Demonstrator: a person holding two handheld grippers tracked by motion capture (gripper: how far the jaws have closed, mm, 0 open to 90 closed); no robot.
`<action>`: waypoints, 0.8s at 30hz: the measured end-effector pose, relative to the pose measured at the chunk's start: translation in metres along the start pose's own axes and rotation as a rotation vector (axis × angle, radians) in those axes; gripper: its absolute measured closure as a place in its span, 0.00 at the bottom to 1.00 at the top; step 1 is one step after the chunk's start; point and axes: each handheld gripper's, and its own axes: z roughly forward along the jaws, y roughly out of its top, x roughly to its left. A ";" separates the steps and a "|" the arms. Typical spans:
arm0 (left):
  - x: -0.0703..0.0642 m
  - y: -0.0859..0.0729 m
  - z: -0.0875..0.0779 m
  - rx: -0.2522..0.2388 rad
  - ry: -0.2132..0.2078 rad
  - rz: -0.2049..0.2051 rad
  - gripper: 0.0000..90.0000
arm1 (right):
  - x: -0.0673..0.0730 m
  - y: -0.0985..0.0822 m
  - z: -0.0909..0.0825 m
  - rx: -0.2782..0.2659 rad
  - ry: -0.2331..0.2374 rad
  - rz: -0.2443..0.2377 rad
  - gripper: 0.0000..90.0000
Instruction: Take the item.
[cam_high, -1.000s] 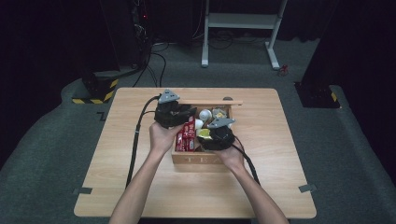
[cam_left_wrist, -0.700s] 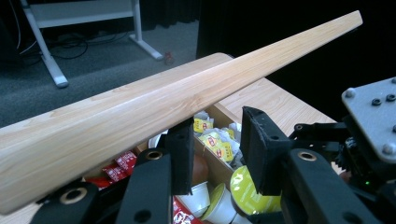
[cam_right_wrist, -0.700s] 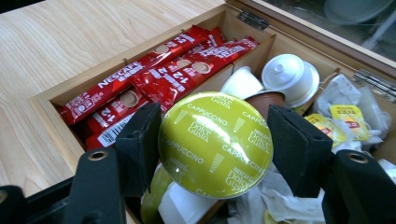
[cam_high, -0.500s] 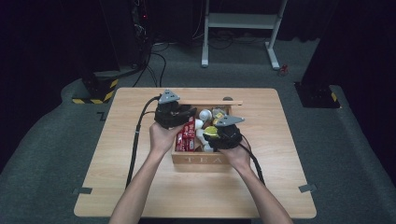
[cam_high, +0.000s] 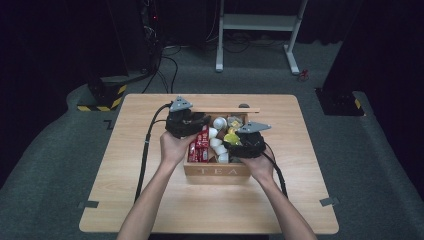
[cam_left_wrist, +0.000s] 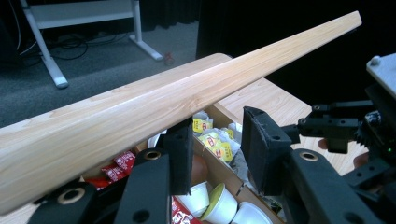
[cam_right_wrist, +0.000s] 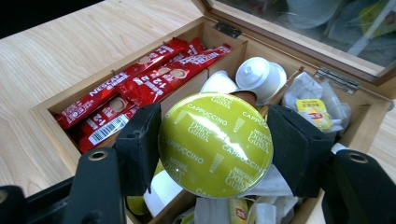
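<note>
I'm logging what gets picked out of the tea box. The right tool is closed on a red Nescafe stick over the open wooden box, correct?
Not quite. The right tool is closed on a round green cappuccino capsule, not a red stick; the right gripper view shows it. The red Nescafe sticks lie in the open wooden box below it.

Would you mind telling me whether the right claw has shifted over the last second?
Yes. In the high view the right claw, clamped on a green coffee capsule, has slid toward the right end of the wooden tea box, slightly nearer the person.
</note>
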 end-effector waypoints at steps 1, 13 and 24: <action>0.000 0.000 0.000 0.000 0.000 0.000 0.72 | 0.000 0.000 0.000 0.000 0.000 0.000 0.42; -0.001 -0.001 0.000 -0.002 0.005 0.006 0.71 | -0.011 0.001 -0.016 -0.018 -0.024 0.021 0.42; -0.001 -0.003 -0.001 0.001 -0.001 0.014 0.72 | -0.020 0.000 -0.026 -0.033 -0.037 0.041 0.42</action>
